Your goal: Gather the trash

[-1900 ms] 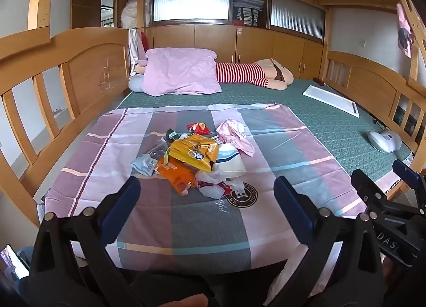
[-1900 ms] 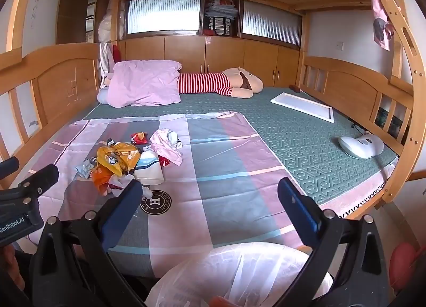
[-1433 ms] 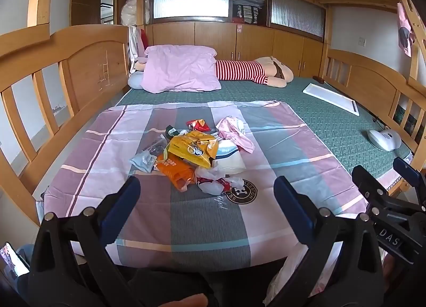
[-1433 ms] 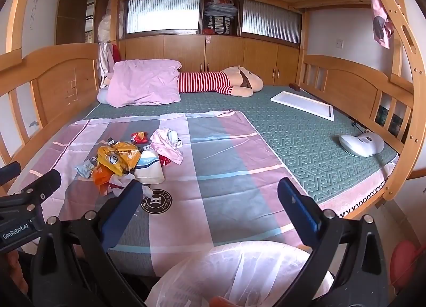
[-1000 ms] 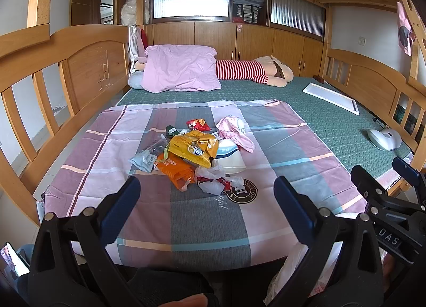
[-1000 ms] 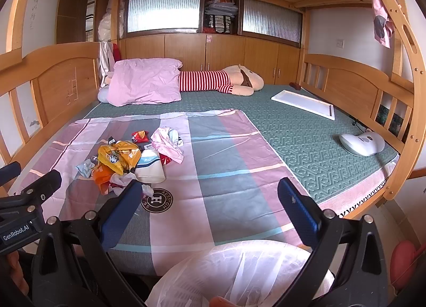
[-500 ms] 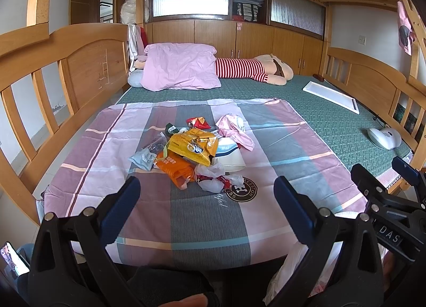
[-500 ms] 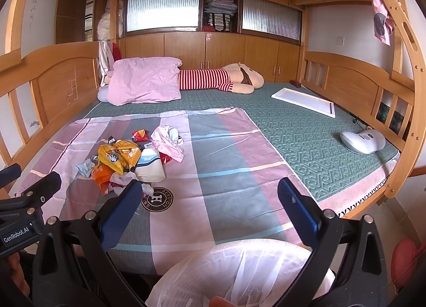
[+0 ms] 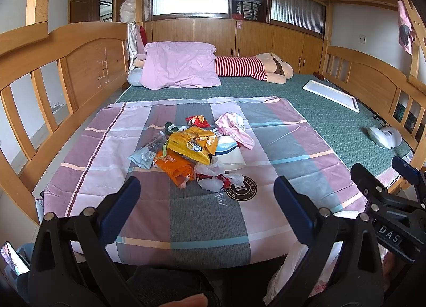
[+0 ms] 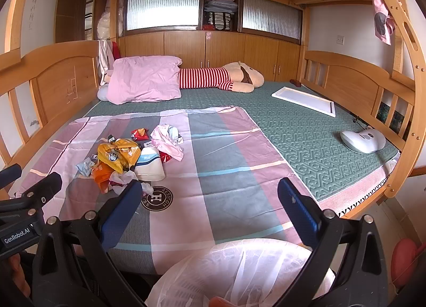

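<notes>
While nothing is being gripped yet, the approach step is being judged as the one in hand: the left gripper (image 9: 206, 195) and the right gripper (image 10: 209, 197) are both being held wide apart, short of the bed's near edge and well apart from the trash pile (image 9: 194, 151). That pile is lying on the striped sheet (image 9: 279, 147), left of centre, with a yellow snack bag (image 9: 193, 144) on top, an orange wrapper (image 9: 174, 165) below it and a white cup (image 10: 149, 164) just beside. A white plastic bag (image 10: 239, 272) is being seen below the right gripper, probably as the collecting bag; how it is being held is hidden. Next, a reach forward over the sheet to one top piece is being called for, likely the crumpled wrapper nearest the edge. Small items under the yellow bag are being hidden, and labels are too small to read.
</notes>
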`<state>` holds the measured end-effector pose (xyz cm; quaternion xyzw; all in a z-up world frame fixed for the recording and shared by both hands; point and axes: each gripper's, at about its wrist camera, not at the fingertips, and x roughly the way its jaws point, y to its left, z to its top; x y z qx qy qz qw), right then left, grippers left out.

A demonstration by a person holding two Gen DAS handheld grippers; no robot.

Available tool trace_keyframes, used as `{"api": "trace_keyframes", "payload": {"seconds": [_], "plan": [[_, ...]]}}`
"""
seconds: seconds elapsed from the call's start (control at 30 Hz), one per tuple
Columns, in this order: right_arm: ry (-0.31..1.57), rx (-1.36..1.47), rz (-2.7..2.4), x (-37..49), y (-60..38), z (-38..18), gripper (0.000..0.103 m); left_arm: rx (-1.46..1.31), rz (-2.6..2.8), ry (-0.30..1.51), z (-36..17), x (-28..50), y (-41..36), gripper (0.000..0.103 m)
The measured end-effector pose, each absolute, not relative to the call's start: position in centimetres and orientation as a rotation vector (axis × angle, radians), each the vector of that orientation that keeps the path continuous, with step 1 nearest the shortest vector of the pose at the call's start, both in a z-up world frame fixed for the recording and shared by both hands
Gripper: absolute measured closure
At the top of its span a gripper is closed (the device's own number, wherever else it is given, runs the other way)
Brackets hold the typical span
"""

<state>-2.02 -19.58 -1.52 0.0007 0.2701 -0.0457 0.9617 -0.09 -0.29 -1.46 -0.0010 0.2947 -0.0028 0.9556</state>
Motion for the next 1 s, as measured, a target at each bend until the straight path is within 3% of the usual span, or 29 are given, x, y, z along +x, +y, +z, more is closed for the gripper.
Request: {"api": "trace_keyframes", "payload": {"seconds": [1.0], "plan": [[0.575, 0.005, -0.098, -1.82, -19.64, -1.91, 0.003, -0.014, -0.009, 0.629, -2.20, 0.29, -0.38, 0.003]]}}
